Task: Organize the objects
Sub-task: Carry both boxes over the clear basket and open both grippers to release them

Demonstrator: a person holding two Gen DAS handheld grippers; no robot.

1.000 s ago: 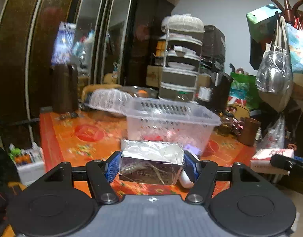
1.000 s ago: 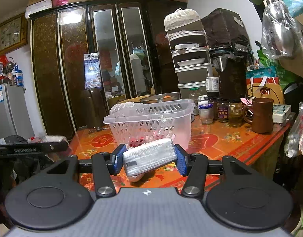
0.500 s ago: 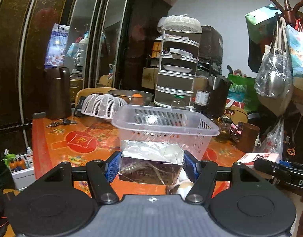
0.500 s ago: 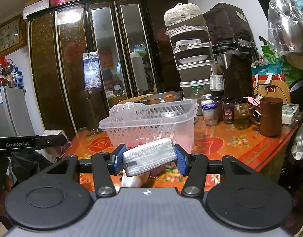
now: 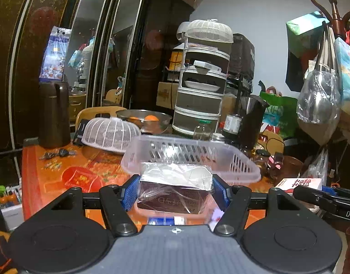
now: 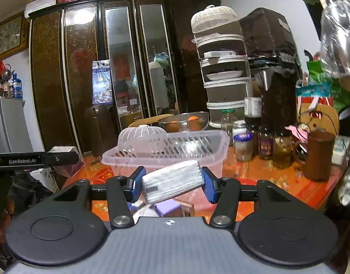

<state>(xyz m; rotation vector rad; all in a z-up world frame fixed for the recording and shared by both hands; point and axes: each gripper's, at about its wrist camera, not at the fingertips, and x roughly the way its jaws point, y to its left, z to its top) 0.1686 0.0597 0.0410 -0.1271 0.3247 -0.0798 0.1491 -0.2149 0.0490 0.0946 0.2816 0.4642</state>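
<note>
Between my left gripper's (image 5: pixel 176 193) blue pads sits a wrapped box (image 5: pixel 175 188), dark brown below with crinkled clear film and white on top; both pads press its sides, so that claw is clenched on it. At twelve o'clock just beyond it stands the clear slotted basket (image 5: pixel 243 166) on the orange patterned table (image 5: pixel 49 178). At eleven o'clock I see a white mesh dome cover (image 5: pixel 111 134), and at ten o'clock a dark brown jug (image 5: pixel 54 114). At three o'clock a white and red carton (image 5: pixel 299 182) lies near the table edge, with the other tool's black arm just beside it.

From my right camera, the right gripper (image 6: pixel 171 183) grasps a white tissue pack (image 6: pixel 172 183), tilted with its right end higher, pinched between the two blue pads. It hangs in front of the basket (image 6: pixel 197 137), at twelve o'clock. At six o'clock under the pack I make out a purple block (image 6: pixel 167 206) and some white things, too hidden to name. At two o'clock stand glass jars (image 6: pixel 265 142) in a row, and at three o'clock a brown mug (image 6: pixel 319 155). At one o'clock rises a tiered food cover rack (image 6: pixel 222 68).
</note>
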